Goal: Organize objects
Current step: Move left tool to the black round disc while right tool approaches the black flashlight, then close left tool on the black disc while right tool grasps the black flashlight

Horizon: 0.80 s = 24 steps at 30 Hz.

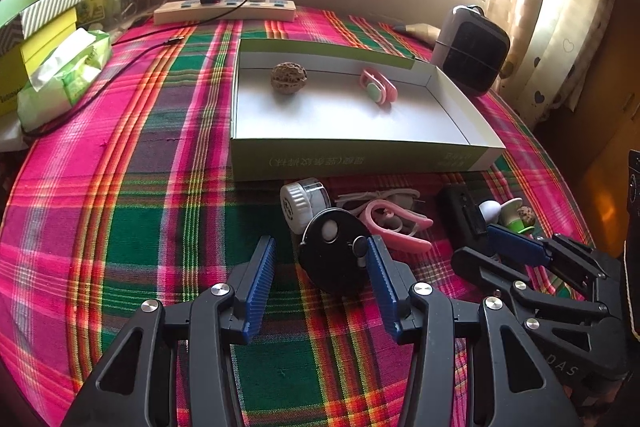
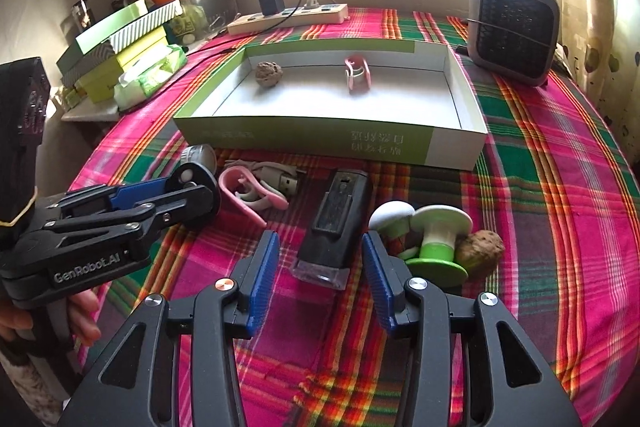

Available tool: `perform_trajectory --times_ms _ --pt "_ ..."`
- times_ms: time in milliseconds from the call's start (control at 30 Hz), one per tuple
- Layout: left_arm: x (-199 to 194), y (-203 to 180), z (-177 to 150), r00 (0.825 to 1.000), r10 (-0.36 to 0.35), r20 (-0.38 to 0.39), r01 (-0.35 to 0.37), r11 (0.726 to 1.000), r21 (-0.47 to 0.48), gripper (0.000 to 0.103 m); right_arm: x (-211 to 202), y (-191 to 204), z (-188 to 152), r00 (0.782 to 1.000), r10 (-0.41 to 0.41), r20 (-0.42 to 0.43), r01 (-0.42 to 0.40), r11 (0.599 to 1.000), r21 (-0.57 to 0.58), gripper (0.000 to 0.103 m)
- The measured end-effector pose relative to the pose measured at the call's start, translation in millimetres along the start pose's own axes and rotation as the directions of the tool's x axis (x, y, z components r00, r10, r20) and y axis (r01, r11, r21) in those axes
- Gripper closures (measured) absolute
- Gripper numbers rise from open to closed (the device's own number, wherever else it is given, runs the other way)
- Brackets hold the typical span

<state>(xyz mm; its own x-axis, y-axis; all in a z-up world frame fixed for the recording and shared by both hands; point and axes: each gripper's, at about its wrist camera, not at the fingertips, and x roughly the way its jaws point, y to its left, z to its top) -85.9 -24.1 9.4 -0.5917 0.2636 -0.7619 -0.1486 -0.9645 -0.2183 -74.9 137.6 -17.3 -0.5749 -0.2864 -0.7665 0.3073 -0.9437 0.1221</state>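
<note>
On a plaid-covered table point(image 2: 540, 187) stands an open box point(image 2: 320, 141) holding a walnut point(image 2: 269, 71) and a pink clip point(image 2: 357, 75). In front of it lie a white-capped jar point(image 1: 300, 203), a black disc point(image 1: 336, 255), another pink clip point(image 2: 250, 193) with a USB cable point(image 2: 280, 179), a black lamp point(image 2: 336, 223), two mushroom-shaped knobs point(image 2: 436, 231) and a second walnut point(image 2: 480, 249). The left gripper point(image 1: 322, 255) has its jaws apart, the disc just beside the right pad, partly outside the gap. The right gripper point(image 2: 320, 247) has its jaws apart around the lamp's near end, clear of it.
</note>
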Motion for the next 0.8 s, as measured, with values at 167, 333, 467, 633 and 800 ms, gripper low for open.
perform_trajectory --times_ms 167,333,467,633,800 --pt "1.3 0.0 1.6 1.0 0.002 0.0 -0.002 1.0 -0.006 0.058 7.2 -1.4 4.0 1.0 -0.03 -0.008 0.03 1.0 -0.001 0.059" --pt "1.0 0.6 3.1 1.0 -0.004 -0.001 0.004 1.0 -0.015 0.058 8.1 -2.5 4.6 0.999 -0.041 -0.002 0.041 0.999 -0.008 0.059" --pt "1.1 0.6 3.8 1.0 -0.005 -0.001 0.005 1.0 -0.017 0.058 8.1 -3.5 4.6 0.999 -0.042 0.0 0.042 0.999 -0.005 0.059" --pt "0.6 2.8 2.4 1.0 -0.001 0.001 0.001 1.0 -0.025 0.062 6.6 -5.1 3.9 0.999 -0.04 0.004 0.04 0.999 0.003 0.06" --pt "-0.2 5.9 1.9 1.0 0.002 0.003 -0.001 0.999 -0.038 0.07 6.2 -3.3 3.6 0.999 -0.042 0.004 0.042 0.999 -0.004 0.069"
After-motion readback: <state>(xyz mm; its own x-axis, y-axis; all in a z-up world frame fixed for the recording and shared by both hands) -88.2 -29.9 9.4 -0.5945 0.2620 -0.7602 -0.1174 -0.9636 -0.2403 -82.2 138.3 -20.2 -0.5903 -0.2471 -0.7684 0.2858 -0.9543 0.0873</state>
